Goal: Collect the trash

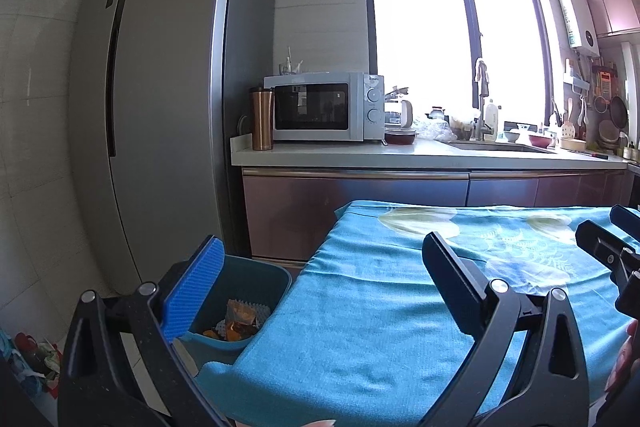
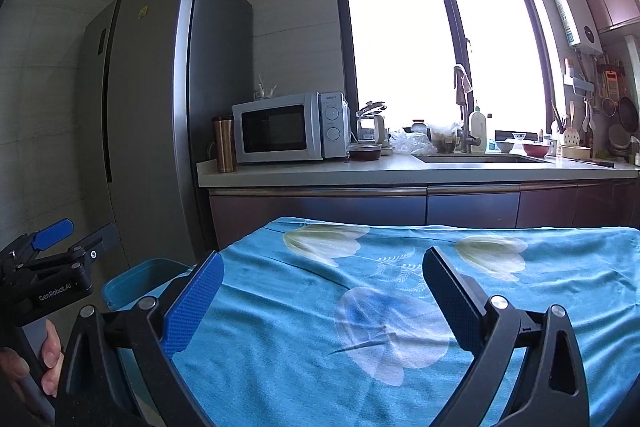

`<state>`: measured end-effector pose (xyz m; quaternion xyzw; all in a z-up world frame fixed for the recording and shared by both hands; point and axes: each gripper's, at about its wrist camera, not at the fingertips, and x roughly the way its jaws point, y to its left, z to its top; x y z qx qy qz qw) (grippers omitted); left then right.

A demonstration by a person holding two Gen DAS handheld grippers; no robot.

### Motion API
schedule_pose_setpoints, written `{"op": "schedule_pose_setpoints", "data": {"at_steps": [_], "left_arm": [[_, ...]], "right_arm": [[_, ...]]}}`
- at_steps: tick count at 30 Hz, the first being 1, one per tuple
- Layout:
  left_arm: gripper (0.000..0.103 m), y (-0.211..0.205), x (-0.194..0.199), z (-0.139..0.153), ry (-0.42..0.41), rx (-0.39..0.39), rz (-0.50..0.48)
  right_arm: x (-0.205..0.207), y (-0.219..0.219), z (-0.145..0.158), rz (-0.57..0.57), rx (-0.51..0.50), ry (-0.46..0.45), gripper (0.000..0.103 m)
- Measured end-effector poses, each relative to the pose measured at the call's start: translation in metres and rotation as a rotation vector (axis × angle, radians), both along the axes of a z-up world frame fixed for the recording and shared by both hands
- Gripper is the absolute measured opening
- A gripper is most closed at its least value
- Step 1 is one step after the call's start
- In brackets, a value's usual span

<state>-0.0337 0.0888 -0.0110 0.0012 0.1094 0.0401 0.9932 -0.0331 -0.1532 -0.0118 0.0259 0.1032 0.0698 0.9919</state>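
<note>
A teal trash bin [image 1: 256,279] stands on the floor beside the table's left edge, with orange wrappers and crumpled scraps [image 1: 239,323] inside. My left gripper [image 1: 320,259] hangs open above the table's left edge, its blue left pad [image 1: 192,291] over the bin, nothing between its fingers. My right gripper [image 2: 322,275] is open and empty over the blue flowered tablecloth [image 2: 400,307]. The right wrist view shows the bin's rim [image 2: 132,279] and the left gripper [image 2: 68,239] in a hand at the left. No trash shows on the cloth.
A tall grey fridge [image 1: 168,107] rises behind the bin. A counter [image 1: 400,155] past the table carries a microwave [image 1: 324,107], a copper tumbler [image 1: 262,119], a sink and dishes. Colourful clutter [image 1: 36,359] lies on the floor at lower left.
</note>
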Motion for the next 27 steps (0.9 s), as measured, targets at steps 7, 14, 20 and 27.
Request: {"op": "schedule_pose_setpoints", "data": {"at_steps": [7,14,20,27], "left_arm": [[0.097,-0.0013,-0.0012,0.0014,-0.003,0.0,-0.005],[0.097,-0.0007,-0.0028,0.0018,-0.013,0.0,-0.001],[0.097,-0.0017,-0.0031,0.0015,-0.014,0.003,-0.002],[0.097,-0.0021,-0.0041,0.0019,-0.017,0.002,0.001]], "right_arm": [[-0.0005,-0.0008,0.0011,-0.012,-0.007,-0.003,0.096],[-0.0016,0.0001,0.0017,-0.017,-0.011,-0.003,0.096],[-0.0016,-0.0001,0.0021,-0.019,-0.013,-0.004,0.096],[-0.0023,0.0004,0.0025,-0.023,-0.014,-0.007,0.096]]}}
